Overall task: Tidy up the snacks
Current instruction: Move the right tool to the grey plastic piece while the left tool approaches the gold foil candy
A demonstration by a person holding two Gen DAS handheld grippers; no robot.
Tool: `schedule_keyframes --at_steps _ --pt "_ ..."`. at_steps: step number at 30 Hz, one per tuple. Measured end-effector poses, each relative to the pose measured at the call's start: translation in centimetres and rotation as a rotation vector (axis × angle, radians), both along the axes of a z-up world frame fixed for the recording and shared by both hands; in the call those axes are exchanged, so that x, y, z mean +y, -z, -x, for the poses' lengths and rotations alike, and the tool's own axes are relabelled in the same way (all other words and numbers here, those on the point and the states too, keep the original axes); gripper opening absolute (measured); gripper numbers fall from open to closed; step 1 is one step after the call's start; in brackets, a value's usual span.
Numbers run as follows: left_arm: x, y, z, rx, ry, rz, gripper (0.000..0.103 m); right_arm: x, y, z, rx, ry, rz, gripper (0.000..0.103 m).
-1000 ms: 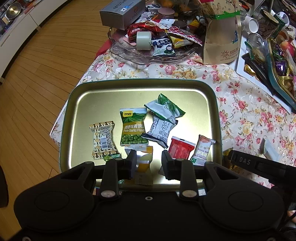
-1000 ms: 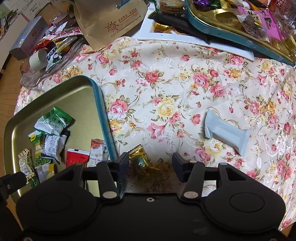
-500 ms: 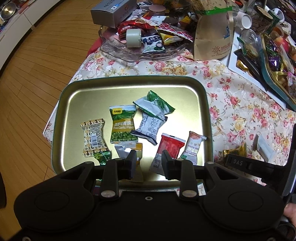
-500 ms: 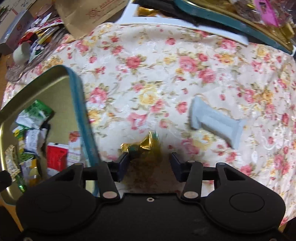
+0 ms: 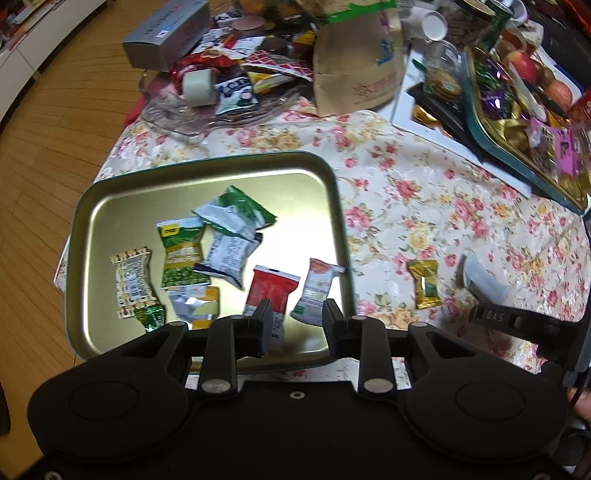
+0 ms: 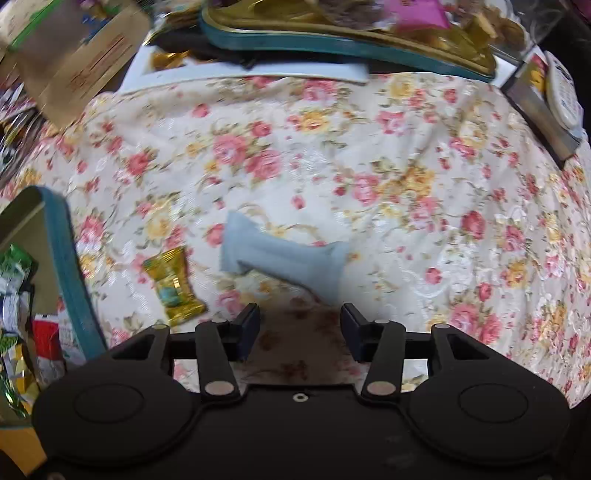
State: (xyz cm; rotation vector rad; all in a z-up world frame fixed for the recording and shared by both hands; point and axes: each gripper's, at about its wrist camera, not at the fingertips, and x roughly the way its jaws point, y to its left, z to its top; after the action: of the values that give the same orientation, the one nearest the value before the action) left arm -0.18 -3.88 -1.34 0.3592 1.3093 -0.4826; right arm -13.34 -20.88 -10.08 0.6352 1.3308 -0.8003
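Observation:
A gold tray with a teal rim [image 5: 341,236] holds several snack packets, among them a red packet [image 5: 273,288] and a green pea packet [image 5: 181,254]. My left gripper [image 5: 297,321] hovers open over the tray's near right corner, with nothing between its fingers. On the floral cloth to the right of the tray lie a gold-wrapped candy [image 6: 173,286] [image 5: 424,284] and a pale grey packet [image 6: 284,258] [image 5: 484,280]. My right gripper [image 6: 300,328] stands open and empty just in front of the grey packet, the candy to its left.
The tray rim [image 6: 70,266] sits at the left of the right wrist view. A second teal-rimmed tray of sweets [image 6: 332,40], a brown paper bag [image 5: 358,66], a grey box [image 5: 166,33] and a glass dish of snacks [image 5: 207,107] crowd the far side. Wooden floor [image 5: 55,147] lies left.
My right gripper has slid right, so the gold candy that lay at its left finger now lies to its left and the grey packet is ahead. The left gripper shifted right over the tray.

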Motion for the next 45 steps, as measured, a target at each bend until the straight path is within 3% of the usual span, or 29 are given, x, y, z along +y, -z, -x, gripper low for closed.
schedule_keyframes --at_steps 8,13,17,29,45 --pt "-2.2 0.4 1.7 0.026 0.051 0.002 0.040 -3.6 -2.1 2.8 -0.180 0.220 -0.019 0.051" --pt "-2.3 1.0 2.3 0.035 0.073 -0.014 0.040 -4.3 -2.0 2.1 -0.222 0.298 -0.024 0.051" --pt "-1.9 1.3 2.1 0.046 0.068 -0.018 0.040 -3.9 -0.9 0.8 -0.176 0.304 0.030 0.051" --pt "-0.9 0.8 1.4 0.056 0.047 0.008 0.040 -1.4 1.1 -0.4 -0.010 0.142 0.083 0.050" --pt "-3.4 1.1 2.8 0.096 0.071 0.015 0.040 -2.7 0.6 2.5 0.085 0.086 0.017 0.050"
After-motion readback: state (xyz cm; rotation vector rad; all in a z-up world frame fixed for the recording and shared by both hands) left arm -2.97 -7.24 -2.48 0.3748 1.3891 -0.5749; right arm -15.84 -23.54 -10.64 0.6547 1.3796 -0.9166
